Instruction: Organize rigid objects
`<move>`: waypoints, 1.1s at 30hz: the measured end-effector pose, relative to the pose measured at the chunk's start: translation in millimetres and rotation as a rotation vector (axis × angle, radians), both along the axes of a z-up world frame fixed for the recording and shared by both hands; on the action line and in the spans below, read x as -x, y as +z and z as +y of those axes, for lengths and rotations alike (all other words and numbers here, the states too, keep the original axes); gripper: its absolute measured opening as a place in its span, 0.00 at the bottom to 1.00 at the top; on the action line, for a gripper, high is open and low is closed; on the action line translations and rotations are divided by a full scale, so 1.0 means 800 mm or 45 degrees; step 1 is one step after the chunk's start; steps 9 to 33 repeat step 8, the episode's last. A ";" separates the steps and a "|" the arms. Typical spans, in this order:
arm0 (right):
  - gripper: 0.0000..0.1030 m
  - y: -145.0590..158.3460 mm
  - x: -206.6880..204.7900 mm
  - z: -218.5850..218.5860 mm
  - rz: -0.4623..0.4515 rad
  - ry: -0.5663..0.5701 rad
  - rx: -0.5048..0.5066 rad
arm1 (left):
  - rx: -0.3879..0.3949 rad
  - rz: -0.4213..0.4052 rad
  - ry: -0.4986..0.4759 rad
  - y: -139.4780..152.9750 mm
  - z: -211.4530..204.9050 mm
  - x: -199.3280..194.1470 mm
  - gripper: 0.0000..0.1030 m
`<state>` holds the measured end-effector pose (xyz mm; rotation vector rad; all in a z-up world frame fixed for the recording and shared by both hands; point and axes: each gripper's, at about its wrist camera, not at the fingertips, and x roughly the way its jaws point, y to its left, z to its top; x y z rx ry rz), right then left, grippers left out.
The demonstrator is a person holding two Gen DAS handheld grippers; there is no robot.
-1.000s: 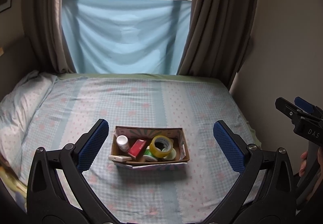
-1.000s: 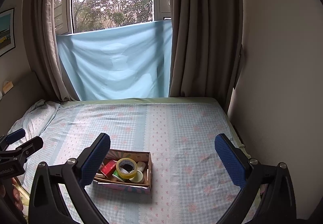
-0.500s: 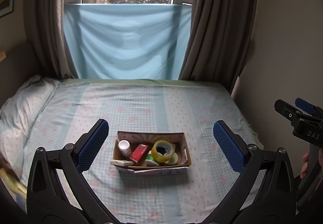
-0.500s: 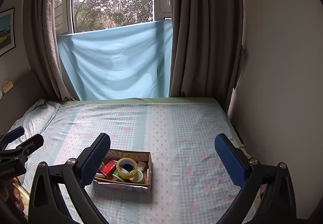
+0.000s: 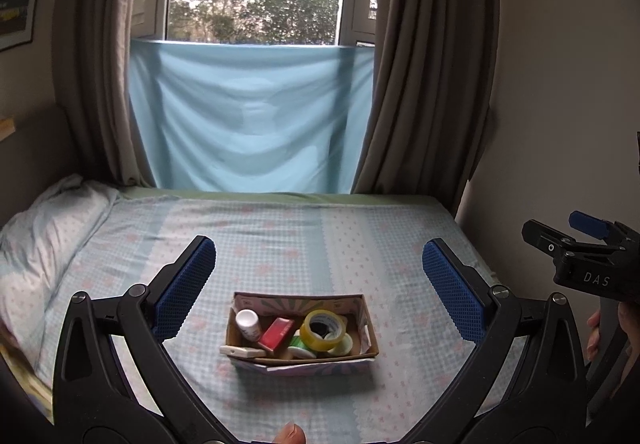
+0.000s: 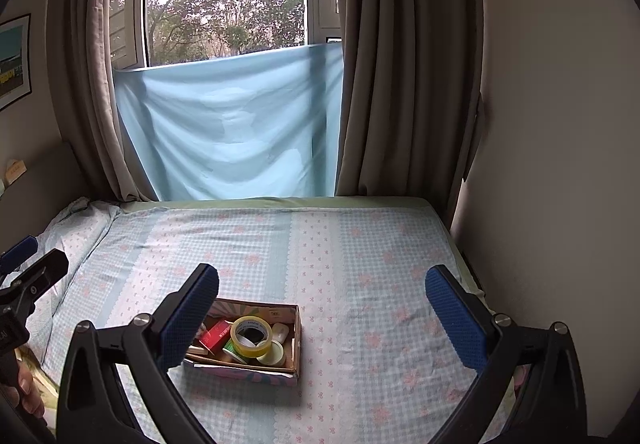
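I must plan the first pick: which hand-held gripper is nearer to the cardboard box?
Left. The left hand-held gripper faces the cardboard box squarely; the right hand-held gripper is off to its right.

Tape roll [image 5: 322,330] in box [image 5: 370,328] on bed [image 5: 360,240]

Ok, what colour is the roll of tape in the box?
Yellow. The roll of tape shows best in the left wrist view, lying in the cardboard box.
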<state>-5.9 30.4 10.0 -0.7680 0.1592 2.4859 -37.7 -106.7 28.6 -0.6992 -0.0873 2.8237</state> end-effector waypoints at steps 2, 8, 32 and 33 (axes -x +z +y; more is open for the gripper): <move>1.00 0.000 0.001 0.000 0.001 0.003 0.006 | 0.004 0.005 0.020 0.001 0.000 -0.001 1.00; 1.00 0.000 -0.001 0.000 0.005 0.001 0.011 | -0.018 -0.004 0.040 -0.003 -0.004 -0.001 1.00; 1.00 0.000 -0.001 0.000 0.005 0.001 0.011 | -0.018 -0.004 0.040 -0.003 -0.004 -0.001 1.00; 1.00 0.000 -0.001 0.000 0.005 0.001 0.011 | -0.018 -0.004 0.040 -0.003 -0.004 -0.001 1.00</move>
